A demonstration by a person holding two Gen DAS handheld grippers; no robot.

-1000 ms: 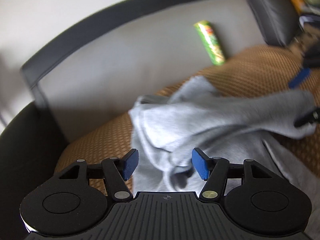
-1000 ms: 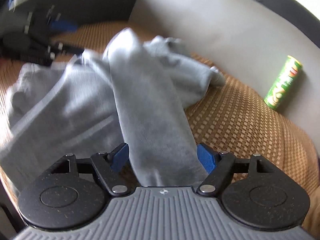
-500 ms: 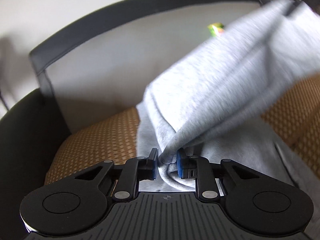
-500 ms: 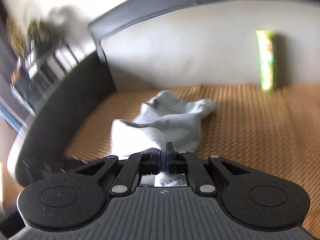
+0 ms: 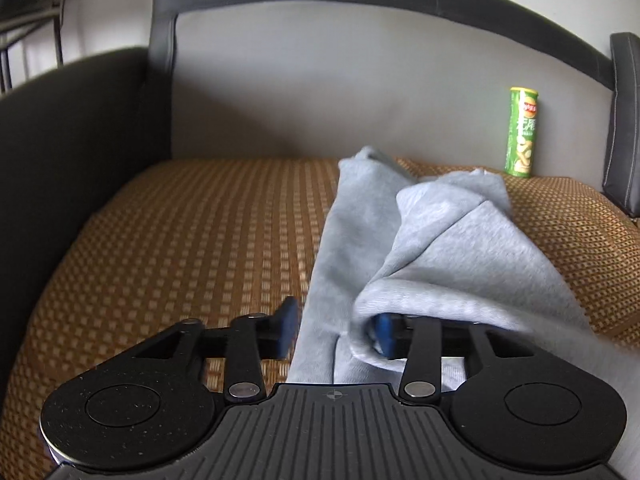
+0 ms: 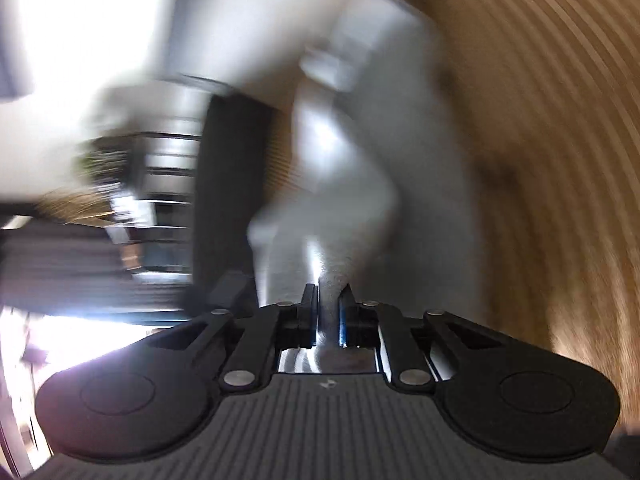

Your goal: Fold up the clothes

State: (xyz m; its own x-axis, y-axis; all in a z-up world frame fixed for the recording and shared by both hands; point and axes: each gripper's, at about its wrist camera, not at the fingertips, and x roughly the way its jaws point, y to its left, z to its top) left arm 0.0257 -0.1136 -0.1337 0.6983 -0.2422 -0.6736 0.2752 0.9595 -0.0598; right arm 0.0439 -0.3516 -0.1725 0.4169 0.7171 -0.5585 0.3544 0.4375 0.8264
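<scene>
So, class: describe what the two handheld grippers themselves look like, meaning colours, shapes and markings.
The left gripper and the right gripper look alike: matte black bodies with a ribbed central plate bearing a small crosshair-like mark, two rounded lobes with circular insets, jointed black linkage bars with silver pivot pins, and blue finger pads. No cables or sleeves show.

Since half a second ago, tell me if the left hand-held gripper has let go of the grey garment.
Yes. The left hand-held gripper now stands open, with the grey garment lying loose between its fingers on the woven seat; it was clamped before.
</scene>
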